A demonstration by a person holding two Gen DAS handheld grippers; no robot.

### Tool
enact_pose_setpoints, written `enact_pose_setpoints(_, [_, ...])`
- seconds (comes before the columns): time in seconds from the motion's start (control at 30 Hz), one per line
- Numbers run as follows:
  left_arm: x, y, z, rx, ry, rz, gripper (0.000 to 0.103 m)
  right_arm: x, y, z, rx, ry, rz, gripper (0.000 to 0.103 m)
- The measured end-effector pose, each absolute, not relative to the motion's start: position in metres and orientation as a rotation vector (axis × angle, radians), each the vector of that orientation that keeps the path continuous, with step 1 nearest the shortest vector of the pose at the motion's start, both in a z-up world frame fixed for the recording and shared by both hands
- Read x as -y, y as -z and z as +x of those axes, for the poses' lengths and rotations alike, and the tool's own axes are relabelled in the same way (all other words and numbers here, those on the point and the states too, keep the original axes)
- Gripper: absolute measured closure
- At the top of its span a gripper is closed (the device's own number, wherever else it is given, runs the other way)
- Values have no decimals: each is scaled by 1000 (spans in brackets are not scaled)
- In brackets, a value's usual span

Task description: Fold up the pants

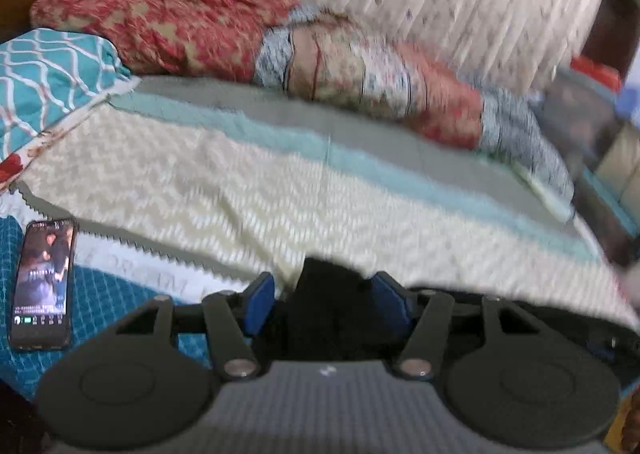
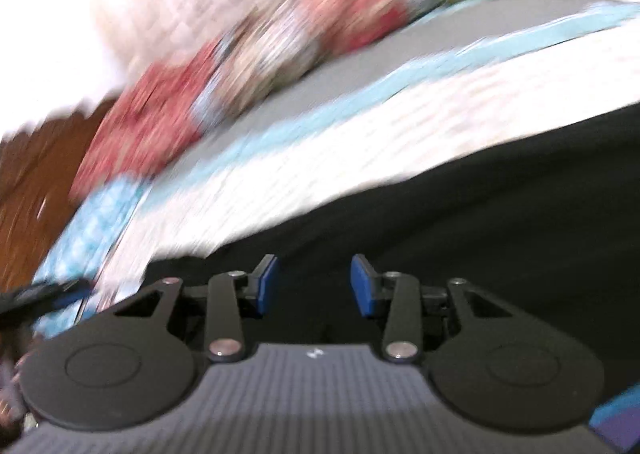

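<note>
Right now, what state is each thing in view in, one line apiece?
Left hand-held gripper: black cloth bunched between its pads; whether it is pinched cannot be told.
Right hand-held gripper: open, nothing between its pads.
Black pants: spread on the bed, not yet folded flat.
Phone: face up, screen lit.
Red floral quilt: crumpled.

In the left wrist view, the left tool (image 1: pixel 323 300) has its blue pads (image 1: pixel 262 304) set apart with a fold of the black pants (image 1: pixel 320 294) bunched between them; whether the pads press the cloth is hard to tell. Beyond lies the bed (image 1: pixel 280 190) under a cream textured cover with a pale blue stripe. A phone (image 1: pixel 43 284) with a lit screen lies at the left on teal fabric. A red floral blanket (image 1: pixel 168 18) and a teal patterned pillow (image 1: pixel 48 70) sit further back.
</note>
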State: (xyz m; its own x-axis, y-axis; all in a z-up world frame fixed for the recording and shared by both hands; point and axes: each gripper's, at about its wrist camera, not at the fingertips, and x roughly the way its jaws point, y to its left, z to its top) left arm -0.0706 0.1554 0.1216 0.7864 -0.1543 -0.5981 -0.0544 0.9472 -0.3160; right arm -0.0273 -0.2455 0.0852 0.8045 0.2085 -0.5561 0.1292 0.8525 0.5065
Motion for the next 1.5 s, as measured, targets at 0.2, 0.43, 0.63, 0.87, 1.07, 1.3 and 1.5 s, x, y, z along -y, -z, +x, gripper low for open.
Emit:
enact_pose_setpoints(0.2, [-86, -117, -36, -741, 210, -270, 48, 365, -92, -107, -392, 364, 640, 48])
enact_pose_setpoints(0.43, [11, -63, -15, -1006, 348, -234, 48, 465, -65, -171, -268, 720, 698, 37])
enact_pose_setpoints(0.63, [40, -60, -19, -1046, 365, -170, 47, 504, -38, -160, -327, 709, 698, 30])
enact_pose_setpoints(0.87, [46, -66, -17, -1059, 336, -153, 45, 516, -31, -143, -358, 659, 648, 30])
enact_pose_setpoints(1.07, [54, -63, -16, -1077, 336, -146, 44, 517, -36, -148, -303, 658, 647, 52])
enact_pose_setpoints(1.3, [54, -63, -17, -1076, 342, -150, 42, 532, -31, -143, -327, 664, 728, 59])
enact_pose_setpoints(1.5, [44, -64, -19, -1061, 333, -171, 42, 484, -95, -123, -287, 468, 551, 83])
